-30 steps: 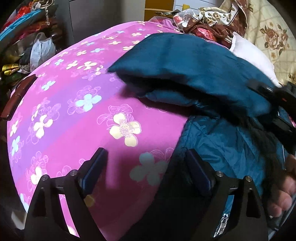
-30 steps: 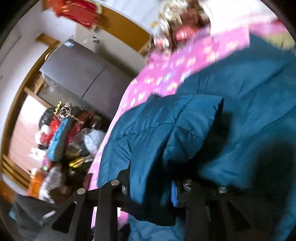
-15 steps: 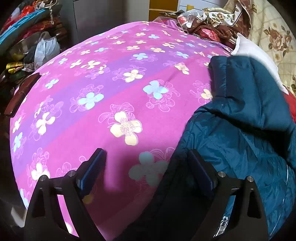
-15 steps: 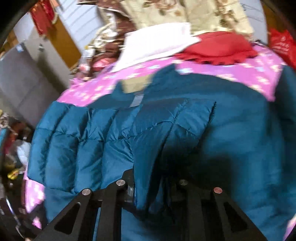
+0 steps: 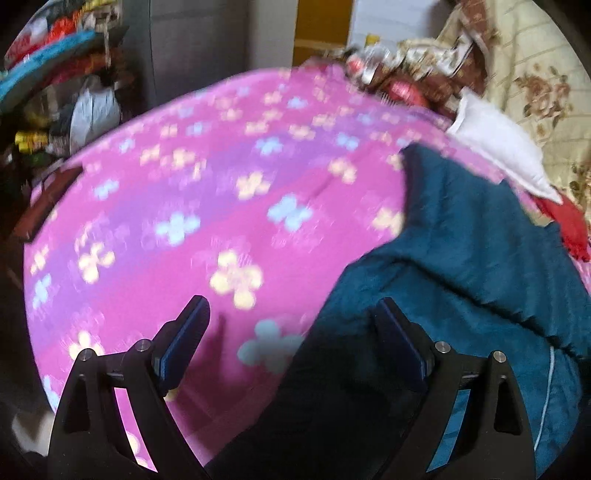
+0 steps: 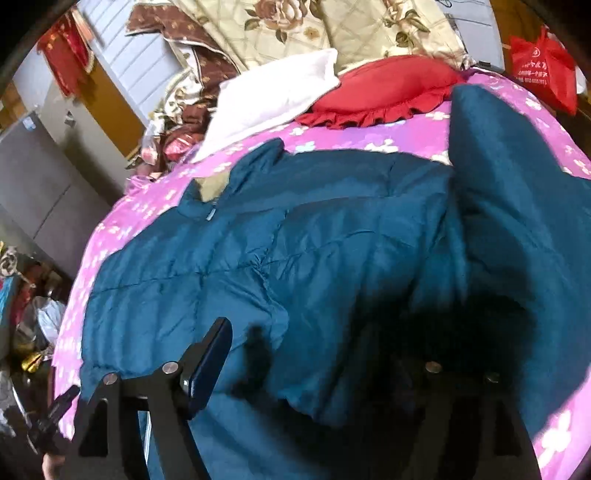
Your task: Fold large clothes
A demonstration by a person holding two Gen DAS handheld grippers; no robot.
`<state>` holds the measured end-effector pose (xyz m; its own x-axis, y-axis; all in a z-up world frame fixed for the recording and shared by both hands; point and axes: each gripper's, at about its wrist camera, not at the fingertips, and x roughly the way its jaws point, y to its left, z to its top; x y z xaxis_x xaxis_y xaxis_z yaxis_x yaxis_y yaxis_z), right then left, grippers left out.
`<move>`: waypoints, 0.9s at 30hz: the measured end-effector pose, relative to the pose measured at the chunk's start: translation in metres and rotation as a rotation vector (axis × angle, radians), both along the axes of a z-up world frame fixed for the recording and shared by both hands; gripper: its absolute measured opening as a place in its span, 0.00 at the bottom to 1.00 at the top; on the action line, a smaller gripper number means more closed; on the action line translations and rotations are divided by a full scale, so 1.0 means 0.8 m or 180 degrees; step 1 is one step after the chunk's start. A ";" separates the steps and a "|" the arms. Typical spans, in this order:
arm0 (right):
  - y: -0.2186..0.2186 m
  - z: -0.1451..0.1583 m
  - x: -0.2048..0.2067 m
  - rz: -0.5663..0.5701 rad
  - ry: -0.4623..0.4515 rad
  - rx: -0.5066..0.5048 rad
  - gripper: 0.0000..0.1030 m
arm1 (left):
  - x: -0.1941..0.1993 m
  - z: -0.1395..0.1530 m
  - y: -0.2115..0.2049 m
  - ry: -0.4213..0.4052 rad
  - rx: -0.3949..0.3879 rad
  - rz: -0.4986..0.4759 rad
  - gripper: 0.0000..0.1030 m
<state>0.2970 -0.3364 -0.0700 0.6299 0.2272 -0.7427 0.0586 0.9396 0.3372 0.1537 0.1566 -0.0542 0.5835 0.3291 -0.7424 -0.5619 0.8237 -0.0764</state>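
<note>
A large teal puffer jacket (image 6: 314,251) lies spread on a bed with a pink flowered cover (image 5: 184,206). One sleeve lies folded across its body; the other sleeve (image 6: 517,177) lies out at the right. In the left wrist view the jacket (image 5: 480,266) fills the right side. My left gripper (image 5: 291,332) is open and empty above the jacket's left edge and the bedcover. My right gripper (image 6: 325,354) is open and empty just above the jacket's body; its right finger is lost in dark shadow.
A white pillow (image 6: 273,92) and a red ruffled cushion (image 6: 388,88) lie at the head of the bed, with a cream floral quilt (image 6: 314,26) behind. A red bag (image 6: 543,66) hangs at the right. Piled clutter (image 5: 55,92) and grey cabinets stand beside the bed's left.
My right gripper carried the sleeve across the jacket, laid it on the body and opened. My left gripper stayed open and shifted slightly.
</note>
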 end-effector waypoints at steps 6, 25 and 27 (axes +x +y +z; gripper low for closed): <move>-0.045 0.059 -0.068 -0.0571 -0.0379 -0.0156 0.73 | 0.049 0.049 -0.033 -0.0322 0.0001 -0.0611 0.88; 0.050 -0.034 0.011 0.0180 0.0270 -0.0574 0.49 | 0.163 -0.025 -0.021 0.0380 0.0073 -0.1012 0.56; 0.042 -0.019 0.011 0.0053 0.0286 -0.0594 0.49 | 0.160 -0.007 -0.009 0.0198 -0.0194 -0.0866 0.56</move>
<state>0.3057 -0.3032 -0.0851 0.5565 0.0902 -0.8260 0.0647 0.9864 0.1512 0.2818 0.1498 -0.0600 0.5970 0.1205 -0.7931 -0.3260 0.9398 -0.1026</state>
